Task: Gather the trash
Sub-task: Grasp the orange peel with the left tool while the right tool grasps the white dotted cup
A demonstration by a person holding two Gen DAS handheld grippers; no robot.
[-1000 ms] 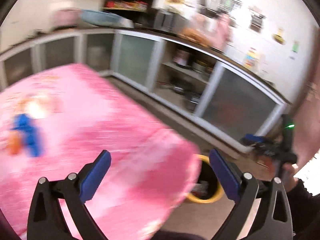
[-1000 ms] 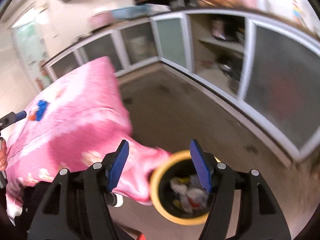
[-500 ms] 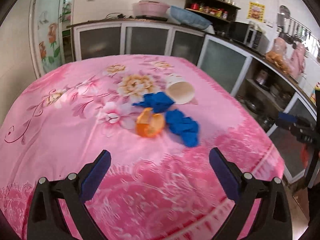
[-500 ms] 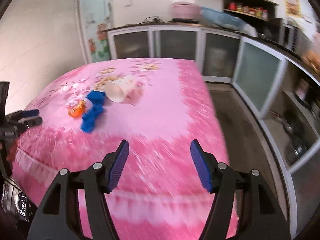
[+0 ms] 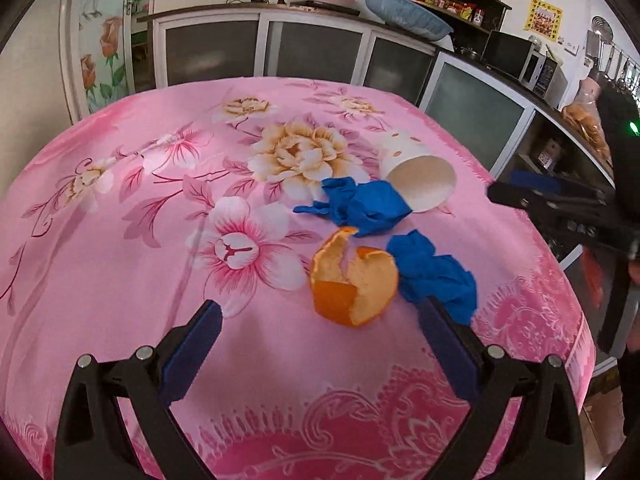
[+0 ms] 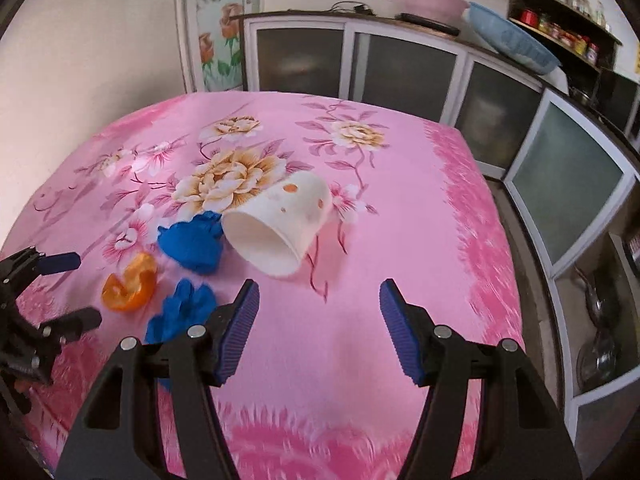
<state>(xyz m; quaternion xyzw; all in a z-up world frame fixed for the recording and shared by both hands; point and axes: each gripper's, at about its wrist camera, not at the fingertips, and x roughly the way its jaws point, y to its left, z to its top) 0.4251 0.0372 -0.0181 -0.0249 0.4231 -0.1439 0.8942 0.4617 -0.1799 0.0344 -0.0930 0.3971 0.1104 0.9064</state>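
Observation:
On the pink floral tablecloth (image 5: 120, 280) (image 6: 400, 184) lies a small heap of trash. An orange peel (image 5: 354, 282) (image 6: 130, 282) sits nearest my left gripper (image 5: 320, 312), which hangs open just short of it with nothing between its jaws. Two crumpled blue gloves (image 5: 368, 206) (image 5: 436, 276) (image 6: 192, 240) (image 6: 180, 312) lie beside the peel. A white paper cup (image 5: 418, 178) (image 6: 280, 226) with orange dots lies tipped on its side, its mouth facing my right gripper (image 6: 320, 300). That gripper is open and empty, a little short of the cup.
Grey glass-front cabinets (image 5: 312, 52) (image 6: 400, 64) run along the far and right sides of the table, with basins (image 6: 512, 46) on the counter. A strip of floor (image 6: 532, 280) lies between table edge and cabinets. The right gripper also shows at the left wrist view's right edge (image 5: 560, 204).
Both views have swung from the yellow-rimmed bin on the floor to the tabletop. Both grippers have closed in on the trash pile, still open and empty.

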